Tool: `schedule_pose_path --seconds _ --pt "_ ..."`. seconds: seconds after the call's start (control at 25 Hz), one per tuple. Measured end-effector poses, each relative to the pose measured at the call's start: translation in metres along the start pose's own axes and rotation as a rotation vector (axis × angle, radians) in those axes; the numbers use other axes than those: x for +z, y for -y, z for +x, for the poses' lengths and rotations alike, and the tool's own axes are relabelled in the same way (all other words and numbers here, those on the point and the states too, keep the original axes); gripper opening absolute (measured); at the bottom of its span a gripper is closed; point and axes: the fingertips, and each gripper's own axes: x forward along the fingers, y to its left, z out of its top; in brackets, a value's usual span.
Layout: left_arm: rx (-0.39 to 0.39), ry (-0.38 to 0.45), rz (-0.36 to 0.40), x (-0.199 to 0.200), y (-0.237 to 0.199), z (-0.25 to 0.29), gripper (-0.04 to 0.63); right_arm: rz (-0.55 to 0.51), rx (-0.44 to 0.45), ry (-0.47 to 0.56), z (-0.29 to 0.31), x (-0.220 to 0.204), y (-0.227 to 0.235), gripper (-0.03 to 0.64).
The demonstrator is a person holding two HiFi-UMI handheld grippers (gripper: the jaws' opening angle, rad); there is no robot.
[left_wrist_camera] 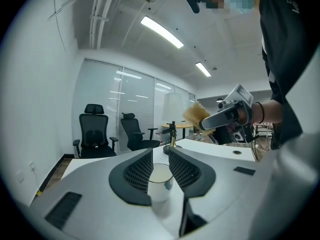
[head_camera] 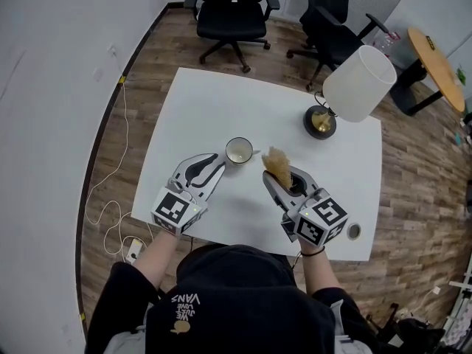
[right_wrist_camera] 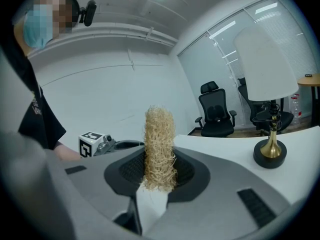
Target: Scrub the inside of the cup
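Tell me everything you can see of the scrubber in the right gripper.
The scrubber is a straw-coloured pad of coarse, tangled fibres, loofah-like. It stands upright, clamped by its lower part between the jaws of the right gripper, with most of it sticking out past them. Only those jaws touch it. In the head view it is over the white table, right of the cup and apart from it.

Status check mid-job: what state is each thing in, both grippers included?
cup: upright, looks empty, not gripped.
left gripper: jaws slightly apart, empty, cup just ahead.
right gripper: shut on scrubber.
scrubber: held upright, outside the cup.
lamp: upright.
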Motion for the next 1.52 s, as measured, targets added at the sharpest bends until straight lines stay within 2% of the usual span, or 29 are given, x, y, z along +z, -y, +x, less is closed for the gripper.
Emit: schedule_pose_path --seconds 0.16,0.32,0.4,0.64,0.88,1.28,1.52 --pt "-0.024 -0.012 0.002 -0.008 -0.002 0.012 0.126 0.004 0.005 -0.007 0.005 -0.004 0.005 0.095" --pt "-0.041 -0.011 0.004 -0.011 -0.003 0.022 0.217 0.008 0.003 -0.007 0.007 -0.006 0.009 0.095" --pt "-0.046 -0.018 0.001 -0.011 -0.002 0.025 0.284 0.009 0.002 -0.008 0.007 -0.006 0.01 0.095" --pt "-0.085 -0.031 0.01 -0.026 -0.001 0.037 0.388 0.006 0.007 -0.013 0.01 -0.006 0.009 0.095" --pt "-0.113 -0.042 0.028 -0.044 -0.005 0.048 0.399 0.007 -0.003 -0.026 0.009 -0.012 0.009 0.095" --pt "-0.149 -0.104 -0.028 -0.078 -0.008 0.075 0.417 0.03 -0.025 -0.037 0.003 -0.024 0.01 0.095" --pt "-0.174 -0.156 -0.004 -0.097 -0.004 0.09 0.419 0.038 -0.036 -0.043 -0.001 -0.029 0.012 0.095"
